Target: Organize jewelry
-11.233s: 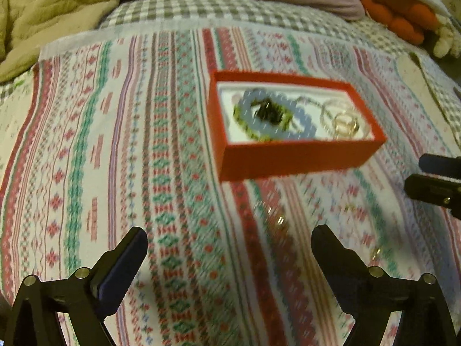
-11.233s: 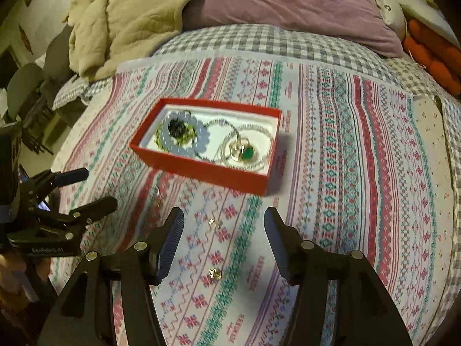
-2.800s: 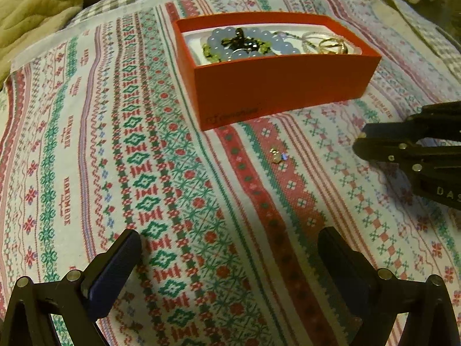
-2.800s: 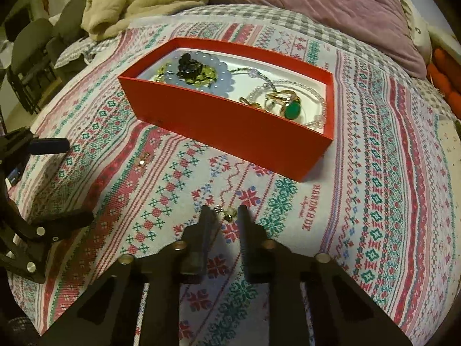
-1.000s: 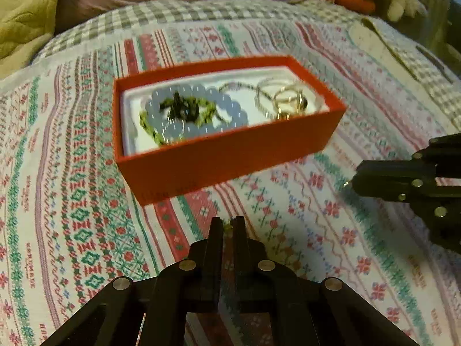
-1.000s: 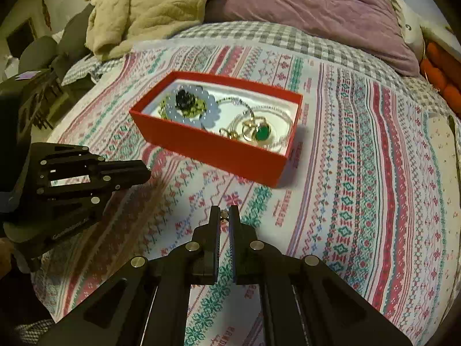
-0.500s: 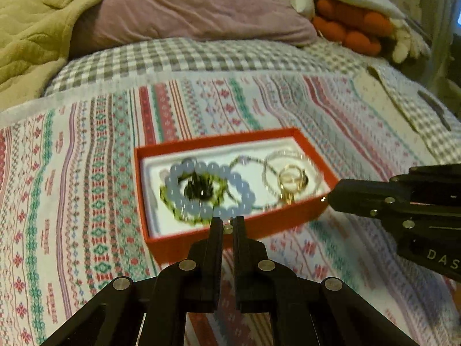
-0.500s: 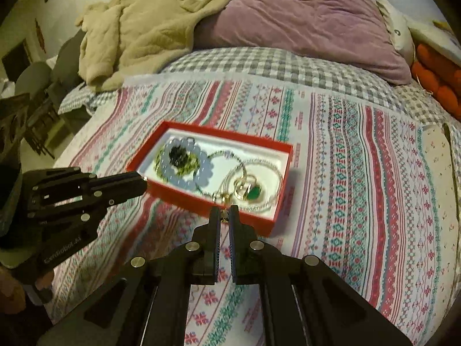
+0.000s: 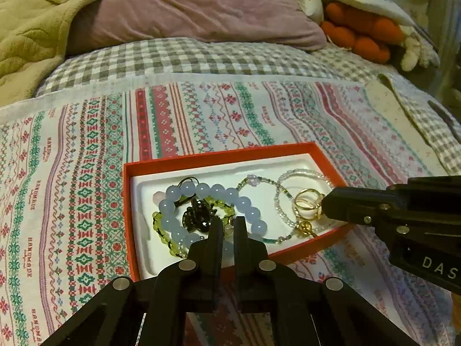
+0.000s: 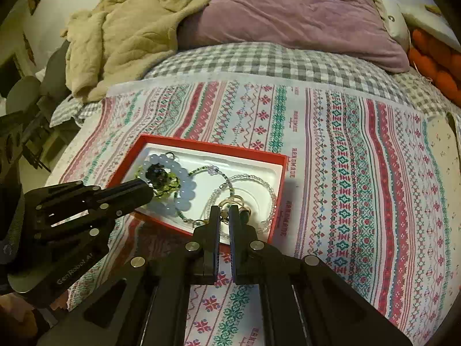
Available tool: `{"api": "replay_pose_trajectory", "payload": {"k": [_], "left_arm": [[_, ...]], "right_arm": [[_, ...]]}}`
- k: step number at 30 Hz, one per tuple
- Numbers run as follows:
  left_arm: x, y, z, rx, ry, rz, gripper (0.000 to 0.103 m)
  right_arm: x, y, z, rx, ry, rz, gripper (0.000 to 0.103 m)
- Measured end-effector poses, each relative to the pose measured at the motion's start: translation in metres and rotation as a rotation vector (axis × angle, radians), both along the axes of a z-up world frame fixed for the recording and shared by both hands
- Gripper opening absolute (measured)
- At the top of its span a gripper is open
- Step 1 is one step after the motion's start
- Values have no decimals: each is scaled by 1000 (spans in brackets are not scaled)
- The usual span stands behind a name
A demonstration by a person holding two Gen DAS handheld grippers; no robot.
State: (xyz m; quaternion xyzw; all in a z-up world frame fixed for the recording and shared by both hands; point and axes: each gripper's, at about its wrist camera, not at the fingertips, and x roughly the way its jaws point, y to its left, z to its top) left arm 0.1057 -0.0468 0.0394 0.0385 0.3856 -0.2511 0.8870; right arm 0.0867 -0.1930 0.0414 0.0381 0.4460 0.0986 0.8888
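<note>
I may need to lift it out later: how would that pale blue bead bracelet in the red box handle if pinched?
The pale blue bead bracelet would likely sag, being strung beads. Round, glossy beads may slip between the fingers. The green strand tangled with it might drag along.

Left tongs (image 9: 227, 225): jaws drawn almost together, only a narrow slit between the two black fingers; something small and pale sits in the slit, too small to identify.
Left tongs pose: pointing forward and slightly downward.
Right tongs (image 10: 225, 213): jaws likewise nearly closed, a thin gap between parallel fingers, a small glinting piece in it.
Spacing: the two tongs sit near each other, apart, tips not touching.
</note>
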Motion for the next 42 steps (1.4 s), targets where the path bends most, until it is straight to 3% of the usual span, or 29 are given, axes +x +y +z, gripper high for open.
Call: {"api": "replay_pose_trajectory", "payload": {"k": [7, 11, 13, 15, 20, 24, 28, 30, 36, 42], "left_arm": [[1, 0, -1, 11, 0, 7, 6], [-1, 0, 1, 21, -8, 11, 26], [-3, 1, 3, 29, -16, 14, 33], [-7, 3, 5, 31, -20, 21, 48], [-17, 12, 10, 38, -25, 61, 75], [-31, 20, 9, 72, -23, 132, 96], [-41, 22, 4, 104, 24, 179, 102], [-48, 25, 0, 111, 58, 206, 102], [-66, 29, -7, 156, 106, 261, 102], [-72, 36, -11, 150, 138, 283, 102]], "right_arm": [[2, -6, -1, 11, 10, -10, 7], [2, -5, -1, 13, 19, -3, 16], [0, -6, 1, 18, 16, -7, 34], [-4, -9, 4, 18, 3, -16, 45], [-15, -19, 11, 4, -6, -40, 51], [-28, -24, 11, -18, 9, -73, 71], [-44, -18, 6, -74, 38, -78, 89], [-51, -14, 3, -104, 53, -79, 92], [-72, -12, -8, -164, 139, -126, 93], [-83, -8, -8, -159, 143, -136, 93]]}}
